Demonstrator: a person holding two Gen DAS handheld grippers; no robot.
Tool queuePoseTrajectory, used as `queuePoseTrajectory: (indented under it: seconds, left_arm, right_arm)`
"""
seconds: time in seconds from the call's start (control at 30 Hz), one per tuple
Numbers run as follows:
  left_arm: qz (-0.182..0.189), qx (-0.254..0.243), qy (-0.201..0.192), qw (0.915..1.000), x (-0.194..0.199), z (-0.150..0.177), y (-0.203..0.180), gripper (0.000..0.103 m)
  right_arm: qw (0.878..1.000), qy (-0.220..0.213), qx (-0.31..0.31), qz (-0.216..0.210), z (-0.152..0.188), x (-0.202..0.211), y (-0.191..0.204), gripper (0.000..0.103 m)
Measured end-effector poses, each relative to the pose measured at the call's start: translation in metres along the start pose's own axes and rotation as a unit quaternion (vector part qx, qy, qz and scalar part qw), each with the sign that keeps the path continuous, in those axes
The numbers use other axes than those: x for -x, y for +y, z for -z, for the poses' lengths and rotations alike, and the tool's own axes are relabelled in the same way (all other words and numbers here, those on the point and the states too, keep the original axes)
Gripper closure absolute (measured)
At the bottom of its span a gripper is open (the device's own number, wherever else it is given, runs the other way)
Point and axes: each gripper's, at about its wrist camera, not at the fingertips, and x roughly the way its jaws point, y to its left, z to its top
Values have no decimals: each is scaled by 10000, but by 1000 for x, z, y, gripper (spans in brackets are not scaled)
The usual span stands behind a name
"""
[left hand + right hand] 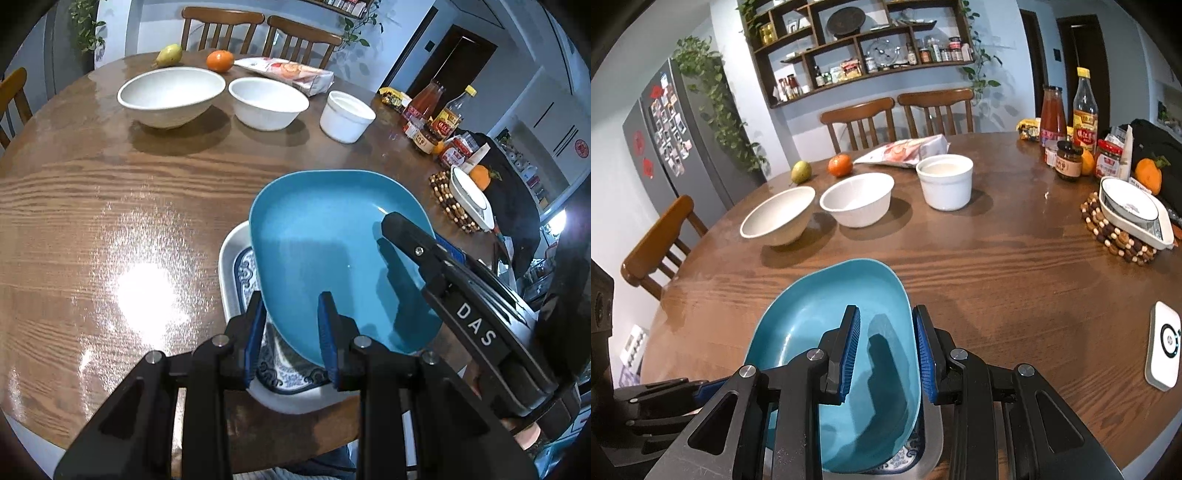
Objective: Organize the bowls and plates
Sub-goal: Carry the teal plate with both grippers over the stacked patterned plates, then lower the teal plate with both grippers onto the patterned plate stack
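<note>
- Closest thing to the lens: left gripper, pads clamped on the near-left rim of the blue plate, 1 pad under and outside the rim, 1 inside the dish.
- Right gripper has the opposite rim, also clamped, 1 pad inside the dish, 1 outside.
- So the blue plate hangs between both tools, tilted, right over a white tray with blue pattern. Can't tell whether it's touching the tray or just above it.
- The tray sits at the table edge, right under both grippers.
- Further ahead of the tools: 3 white bowls in a row. Wide bowl on the left, medium bowl just beside it, straight-sided pot to the right, a bit apart.
- Behind those: a pear, an orange, and a snack bag.
- Off to the right of the grippers: another white dish on a bead trivet, with sauce bottles and jars past it.
- A white device lies on the table right of the right gripper.
</note>
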Motion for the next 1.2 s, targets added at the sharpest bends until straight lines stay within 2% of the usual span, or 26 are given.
queuePoseTrajectory:
  seconds: [0.57, 1.2]
  left_arm:
    - [-31, -88, 205, 9997, -8, 13, 4, 76]
    - [-23, -71, 295, 9995, -14, 14, 4, 75]
  right_arm:
    - [9992, 399, -38, 81, 17, -17, -4, 70]
    - [9983, 546, 7, 185, 23, -25, -2, 70]
